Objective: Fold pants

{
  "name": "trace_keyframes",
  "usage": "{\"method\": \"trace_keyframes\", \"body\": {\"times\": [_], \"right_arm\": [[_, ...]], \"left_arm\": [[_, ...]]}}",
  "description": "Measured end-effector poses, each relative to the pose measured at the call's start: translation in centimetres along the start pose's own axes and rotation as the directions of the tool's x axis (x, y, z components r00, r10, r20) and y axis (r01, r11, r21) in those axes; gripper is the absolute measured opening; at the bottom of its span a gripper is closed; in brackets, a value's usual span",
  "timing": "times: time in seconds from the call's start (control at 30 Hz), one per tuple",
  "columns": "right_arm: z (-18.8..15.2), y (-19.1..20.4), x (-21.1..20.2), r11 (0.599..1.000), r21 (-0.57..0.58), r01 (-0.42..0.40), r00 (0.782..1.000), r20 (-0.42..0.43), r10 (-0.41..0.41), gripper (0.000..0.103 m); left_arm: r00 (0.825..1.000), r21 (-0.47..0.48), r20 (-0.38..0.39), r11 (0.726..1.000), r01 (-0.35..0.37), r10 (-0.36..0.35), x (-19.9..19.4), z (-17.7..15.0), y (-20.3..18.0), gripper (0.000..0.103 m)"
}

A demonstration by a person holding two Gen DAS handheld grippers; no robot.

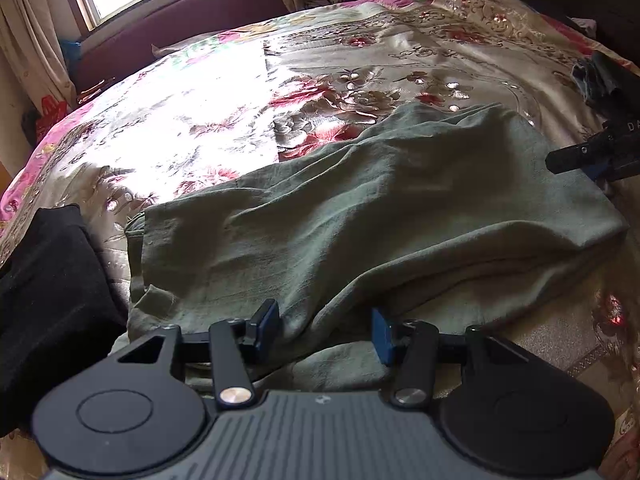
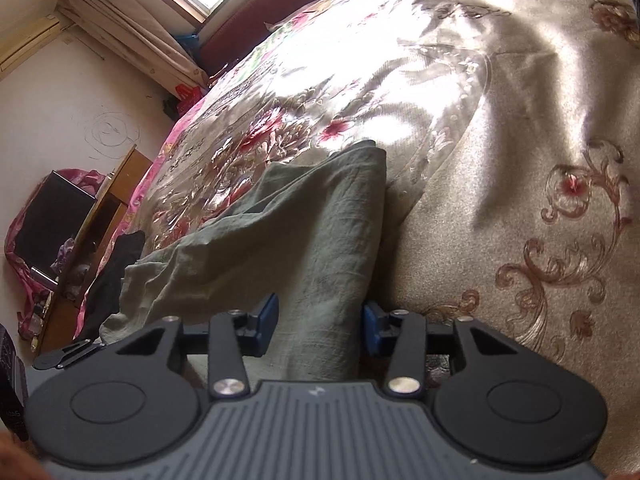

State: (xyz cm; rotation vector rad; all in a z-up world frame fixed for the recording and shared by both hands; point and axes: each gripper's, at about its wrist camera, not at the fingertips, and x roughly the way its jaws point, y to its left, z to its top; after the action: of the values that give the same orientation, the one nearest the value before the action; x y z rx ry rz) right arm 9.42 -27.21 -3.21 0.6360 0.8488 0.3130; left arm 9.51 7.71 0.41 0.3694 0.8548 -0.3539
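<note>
Two tools work green pants [image 1: 360,208] spread on a floral bed [image 1: 224,92]: left tool [image 1: 326,334] and right tool [image 2: 320,326], jaws apart, each straddle a cloth fold just ahead. Both should bite deep, then lift together for an even crease.

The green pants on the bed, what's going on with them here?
A person is folding the green pants on the floral bedspread with a handheld tool in each hand. The left tool stands open over the near edge of the cloth. The right tool straddles the other end, open, pads not visibly pressing. The pants lie partly folded and wrinkled. A black garment lies beside them.
</note>
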Motion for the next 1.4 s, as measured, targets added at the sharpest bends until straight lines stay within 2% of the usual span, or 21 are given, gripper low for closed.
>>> {"method": "trace_keyframes", "body": {"times": [0.23, 0.37, 0.43, 0.47, 0.5, 0.63, 0.77, 0.93, 1.03, 1.17, 1.3, 1.4], "right_arm": [[-0.5, -0.6, 1.6, 0.981, 0.129, -0.143, 0.989, -0.03, 0.147, 0.047], [-0.8, -0.1, 4.0, 0.973, 0.172, -0.154, 0.986, -0.035, 0.163, 0.044], [-0.6, -0.2, 4.1, 0.967, 0.213, -0.138, 0.989, -0.016, 0.145, 0.033], [-0.6, -0.4, 4.0, 0.965, 0.231, -0.125, 0.991, -0.015, 0.132, 0.016], [-0.5, -0.9, 3.7, 0.96, 0.253, -0.118, 0.992, -0.011, 0.125, 0.005], [-1.1, -2.0, 1.3, 0.947, 0.281, -0.153, 0.988, 0.038, 0.148, 0.004], [-1.3, -3.2, -1.6, 0.954, 0.274, -0.118, 0.992, 0.07, 0.102, 0.004], [-1.4, -5.6, -4.9, 0.964, 0.264, 0.007, 0.996, 0.083, -0.03, 0.004], [-1.0, -6.2, -6.2, 0.969, 0.237, 0.064, 0.994, 0.07, -0.083, 0.004], [-0.2, -6.5, -6.4, 0.975, 0.185, 0.122, 0.989, 0.057, -0.134, 0.005], [-0.8, -7.6, -5.9, 0.97, 0.221, 0.1, 0.992, 0.057, -0.115, 0.005], [-1.3, -8.4, -6.2, 0.968, 0.238, 0.073, 0.992, 0.081, -0.095, 0.004]], "left_arm": [[1.0, -0.012, 0.001, 1.0, -0.001, 0.001, 0.2, 0.0, 0.0, 0.064], [1.0, 0.001, -0.005, 1.0, -0.011, 0.011, 0.4, 0.1, -0.1, 0.067], [1.0, 0.004, -0.007, 1.0, -0.014, 0.014, 0.3, 0.2, -0.2, 0.067], [1.0, 0.009, -0.006, 1.0, -0.015, 0.015, 0.3, 0.2, -0.2, 0.067], [1.0, 0.015, -0.007, 1.0, -0.015, 0.015, 0.2, 0.2, -0.3, 0.067], [1.0, 0.024, -0.004, 0.999, 0.024, -0.023, -0.1, 0.1, -0.9, 0.067], [0.997, 0.071, 0.013, 0.994, 0.08, -0.081, -0.6, 0.3, -3.1, 0.067], [0.983, 0.139, 0.013, 0.974, 0.179, -0.182, -1.1, 0.7, -7.1, 0.067], [0.978, 0.212, 0.011, 0.957, 0.2, -0.207, -1.5, 0.9, -9.6, 0.067], [0.965, 0.258, 0.042, 0.936, 0.239, -0.258, -3.6, 1.7, -10.6, 0.067], [0.945, 0.272, 0.106, 0.923, 0.273, -0.311, -5.9, 3.2, -10.8, 0.067], [0.93, 0.284, 0.132, 0.912, 0.295, -0.342, -5.6, 4.7, -12.1, 0.068]]}}
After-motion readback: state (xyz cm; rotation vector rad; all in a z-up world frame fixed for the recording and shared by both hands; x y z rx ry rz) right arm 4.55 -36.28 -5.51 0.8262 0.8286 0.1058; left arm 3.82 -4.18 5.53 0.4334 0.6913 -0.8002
